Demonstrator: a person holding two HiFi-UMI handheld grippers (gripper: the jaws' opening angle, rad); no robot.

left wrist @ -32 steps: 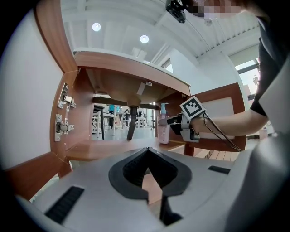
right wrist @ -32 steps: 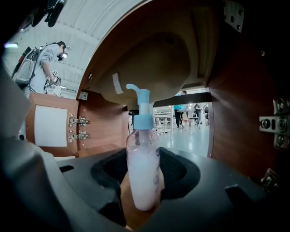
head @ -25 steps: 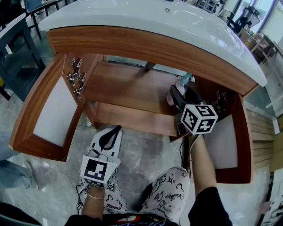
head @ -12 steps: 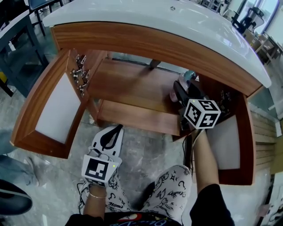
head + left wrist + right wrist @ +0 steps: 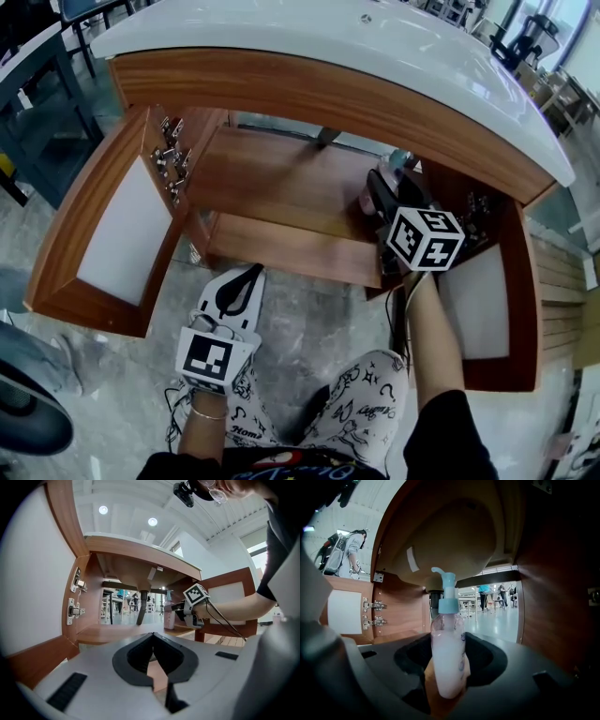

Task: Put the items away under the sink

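A clear pump bottle (image 5: 447, 653) of pink liquid with a light-blue pump stands upright between the jaws of my right gripper (image 5: 447, 679), which is shut on its lower body. In the head view, the right gripper (image 5: 377, 192) reaches into the right end of the open under-sink cabinet. The bottle (image 5: 392, 167) shows just beyond it, over the wooden shelf (image 5: 281, 187). My left gripper (image 5: 251, 273) rests low in front of the cabinet, shut and with nothing in it. From the left gripper view (image 5: 153, 637), the bottle (image 5: 168, 616) appears far right inside the cabinet.
Both cabinet doors hang open, the left door (image 5: 112, 234) and the right door (image 5: 487, 300). Metal hinges (image 5: 164, 155) line the left wall. A drain pipe (image 5: 435, 597) comes down from the basin at the back. The white countertop (image 5: 328, 37) overhangs the cabinet. The person's knees (image 5: 356, 403) are on the stone floor.
The head view shifted slightly. The right gripper with the bottle stays at the cabinet's right end, and the left gripper has not moved.
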